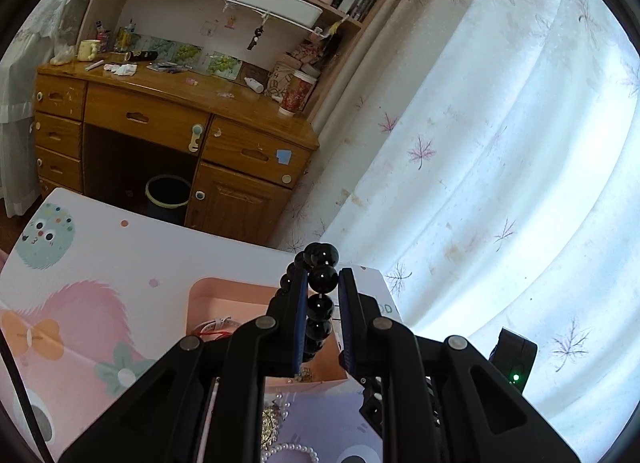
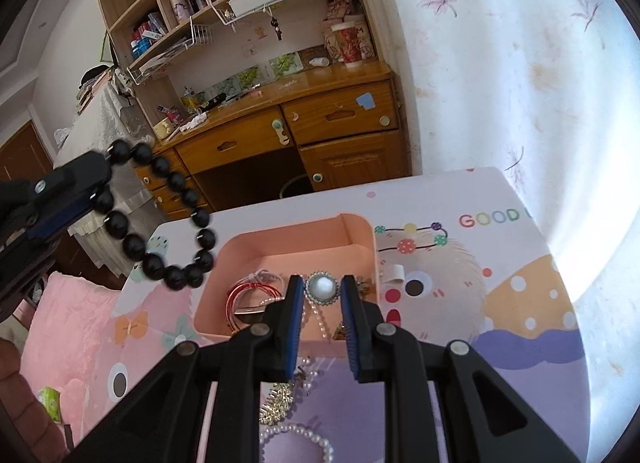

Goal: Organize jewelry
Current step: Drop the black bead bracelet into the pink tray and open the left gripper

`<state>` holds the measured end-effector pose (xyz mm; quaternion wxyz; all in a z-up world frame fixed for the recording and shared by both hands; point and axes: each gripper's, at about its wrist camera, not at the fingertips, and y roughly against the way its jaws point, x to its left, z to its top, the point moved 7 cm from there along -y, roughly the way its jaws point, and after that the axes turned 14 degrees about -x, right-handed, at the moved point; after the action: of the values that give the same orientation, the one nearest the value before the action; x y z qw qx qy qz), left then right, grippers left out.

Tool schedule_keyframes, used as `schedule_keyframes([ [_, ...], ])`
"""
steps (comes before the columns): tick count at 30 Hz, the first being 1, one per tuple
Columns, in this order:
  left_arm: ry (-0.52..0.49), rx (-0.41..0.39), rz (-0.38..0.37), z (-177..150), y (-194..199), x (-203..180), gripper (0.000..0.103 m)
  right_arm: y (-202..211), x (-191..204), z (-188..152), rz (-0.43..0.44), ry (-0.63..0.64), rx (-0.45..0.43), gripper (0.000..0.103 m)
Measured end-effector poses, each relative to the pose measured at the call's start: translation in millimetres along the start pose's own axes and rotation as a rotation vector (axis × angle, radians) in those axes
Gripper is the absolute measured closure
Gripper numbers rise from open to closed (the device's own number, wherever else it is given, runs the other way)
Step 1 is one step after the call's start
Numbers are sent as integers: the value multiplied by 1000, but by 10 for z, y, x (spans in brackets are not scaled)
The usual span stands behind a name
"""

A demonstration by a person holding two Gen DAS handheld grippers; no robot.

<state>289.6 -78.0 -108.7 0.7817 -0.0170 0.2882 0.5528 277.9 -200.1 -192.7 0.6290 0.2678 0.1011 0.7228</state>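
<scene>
My left gripper (image 1: 323,278) is shut on a black bead bracelet (image 1: 320,307), held in the air above the pink tray (image 1: 224,295). In the right wrist view the left gripper (image 2: 100,179) holds the bracelet (image 2: 168,223), which hangs to the left of the tray (image 2: 360,231). My right gripper (image 2: 320,287) is open above the tray's near edge, with a round pearl brooch (image 2: 322,288) seen between its fingers. A red bangle (image 2: 248,297) lies in the tray. A pearl bracelet (image 2: 298,439) and a gold piece (image 2: 276,403) lie on the table in front of the tray.
The tray sits on a small table with a cartoon-print top (image 2: 500,303). Behind stand a wooden desk (image 2: 288,119) with shelves and a bin (image 1: 168,197) under it. A white leaf-print curtain (image 1: 500,143) hangs at the right. A pink cushion (image 2: 68,327) lies at the left.
</scene>
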Motion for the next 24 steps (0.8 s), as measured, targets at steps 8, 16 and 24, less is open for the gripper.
schedule_keyframes([
  [8,-21,61,46,-143,-283,-35,46,-113,-56,-113,16,-26,62,80],
  [16,-8,90,97,-189,-253,169,28,-69,-200,-133,10,-66,61,79],
  [24,-41,146,209,-358,-70,459,22,6,-256,-116,7,-56,59,72],
])
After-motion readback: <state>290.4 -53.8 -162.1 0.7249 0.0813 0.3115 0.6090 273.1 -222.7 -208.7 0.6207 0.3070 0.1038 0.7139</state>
